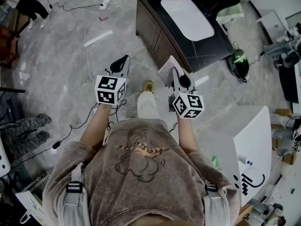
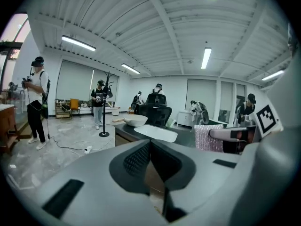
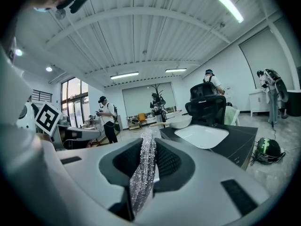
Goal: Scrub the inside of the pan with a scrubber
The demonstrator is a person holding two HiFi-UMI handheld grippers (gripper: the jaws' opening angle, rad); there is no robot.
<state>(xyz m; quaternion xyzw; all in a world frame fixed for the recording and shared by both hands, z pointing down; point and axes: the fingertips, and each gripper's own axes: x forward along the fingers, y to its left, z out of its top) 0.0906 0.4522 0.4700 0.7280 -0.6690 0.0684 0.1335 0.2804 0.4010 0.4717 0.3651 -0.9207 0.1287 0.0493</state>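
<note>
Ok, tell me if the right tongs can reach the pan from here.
Probably not yet. The right tongs, shut on the scrubber, are near the dark table's closest corner, and the pan sits at its far end beyond the white board. Nothing blocks the path; stepping closer should do.

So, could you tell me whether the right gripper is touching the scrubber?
Touching. In the right gripper view, the right gripper is shut on the silvery scrubber, pinched between its jaws.
</note>
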